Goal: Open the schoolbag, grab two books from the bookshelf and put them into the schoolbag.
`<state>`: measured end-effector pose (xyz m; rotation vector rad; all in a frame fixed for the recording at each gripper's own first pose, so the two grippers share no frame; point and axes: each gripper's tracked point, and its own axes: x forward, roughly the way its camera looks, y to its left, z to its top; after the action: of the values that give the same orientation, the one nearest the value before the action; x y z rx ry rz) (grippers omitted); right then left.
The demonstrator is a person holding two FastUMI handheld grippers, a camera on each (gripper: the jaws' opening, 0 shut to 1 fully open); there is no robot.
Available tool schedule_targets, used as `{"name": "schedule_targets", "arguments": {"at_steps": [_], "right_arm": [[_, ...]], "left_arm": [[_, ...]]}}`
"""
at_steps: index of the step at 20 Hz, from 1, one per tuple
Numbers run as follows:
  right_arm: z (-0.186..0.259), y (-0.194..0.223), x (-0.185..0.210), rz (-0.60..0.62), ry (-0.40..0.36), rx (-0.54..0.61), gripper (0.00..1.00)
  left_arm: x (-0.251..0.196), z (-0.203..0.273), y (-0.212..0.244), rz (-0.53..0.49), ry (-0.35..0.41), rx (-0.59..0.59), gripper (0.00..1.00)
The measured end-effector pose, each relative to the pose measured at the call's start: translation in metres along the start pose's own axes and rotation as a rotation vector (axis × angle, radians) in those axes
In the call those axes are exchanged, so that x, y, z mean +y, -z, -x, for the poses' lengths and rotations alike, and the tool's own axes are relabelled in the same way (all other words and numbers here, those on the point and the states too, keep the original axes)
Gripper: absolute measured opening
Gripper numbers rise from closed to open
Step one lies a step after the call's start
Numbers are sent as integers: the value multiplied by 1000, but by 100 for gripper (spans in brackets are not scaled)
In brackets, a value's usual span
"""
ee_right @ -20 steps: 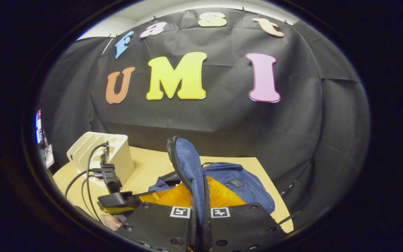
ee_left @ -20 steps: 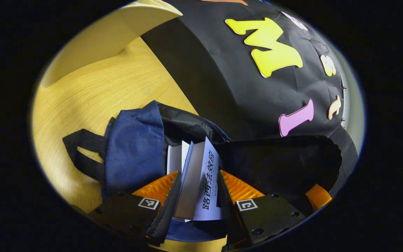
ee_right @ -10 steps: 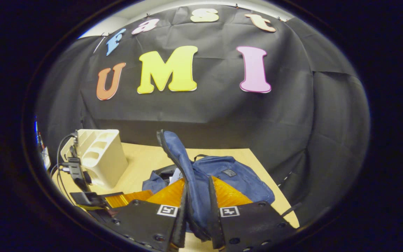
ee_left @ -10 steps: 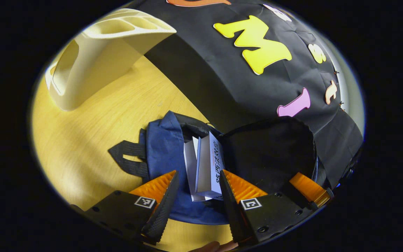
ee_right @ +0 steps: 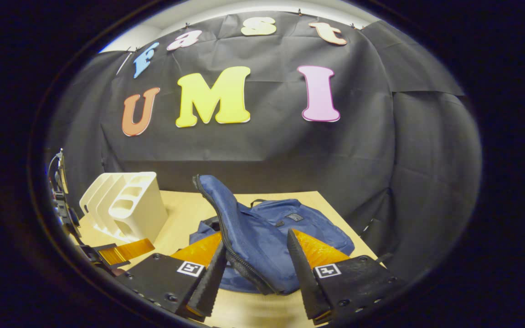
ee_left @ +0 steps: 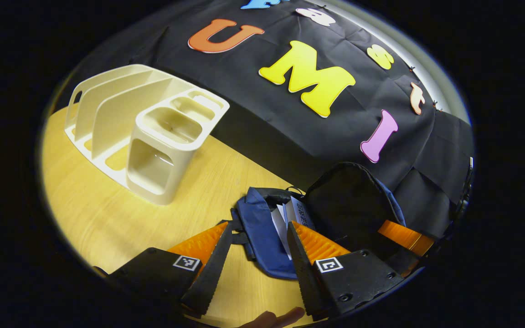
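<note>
Bare light-wood tabletop [ee_left: 107, 214] gives open room btwn cream plastic slotted bookshelf [ee_left: 153, 132] and navy fabric schoolbag [ee_right: 290, 223]; bag lies near table's right edge, close to black cloth wall. Left gripper [ee_left: 255, 248]: jaws spread wide, gripping nothing, above bag mouth. Two white books [ee_left: 292, 216] stand inside open bag, tops showing. Right gripper [ee_right: 255, 255]: jaws wide apart, released; raised zippered bag flap [ee_right: 226, 209] stands btwn fingers, contact can't tell. Bookshelf slots hold no books.
</note>
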<state>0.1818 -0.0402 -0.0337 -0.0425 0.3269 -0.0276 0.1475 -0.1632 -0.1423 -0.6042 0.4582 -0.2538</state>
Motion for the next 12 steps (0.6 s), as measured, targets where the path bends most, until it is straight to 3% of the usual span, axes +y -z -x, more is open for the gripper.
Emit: {"name": "schedule_targets", "arguments": {"at_steps": [1,2,3,4,5,6,8,12], "right_arm": [[6,2,3,-3,-8,-8,74],[12,4,5,-7,-16,-13,84],[17,6,7,-16,-28,-20,79],[23,8,10,-22,-38,-25,87],[30,12,12,-22,-50,-31,83],[37,13,14,-23,-56,-40,90],[53,15,16,-15,-70,-64,91],[95,14,12,7,-75,-124,94]], "left_arm": [[5,9,-6,-42,-13,-25,77],[8,19,-14,-86,-25,-55,77],[12,30,-21,-130,-39,-81,77],[15,41,-29,-173,-52,-106,78],[18,52,-37,-215,-70,-136,78],[21,66,-46,-251,-98,-171,78],[22,92,-57,-319,-131,-212,81],[10,138,-59,-411,-113,-275,86]]}}
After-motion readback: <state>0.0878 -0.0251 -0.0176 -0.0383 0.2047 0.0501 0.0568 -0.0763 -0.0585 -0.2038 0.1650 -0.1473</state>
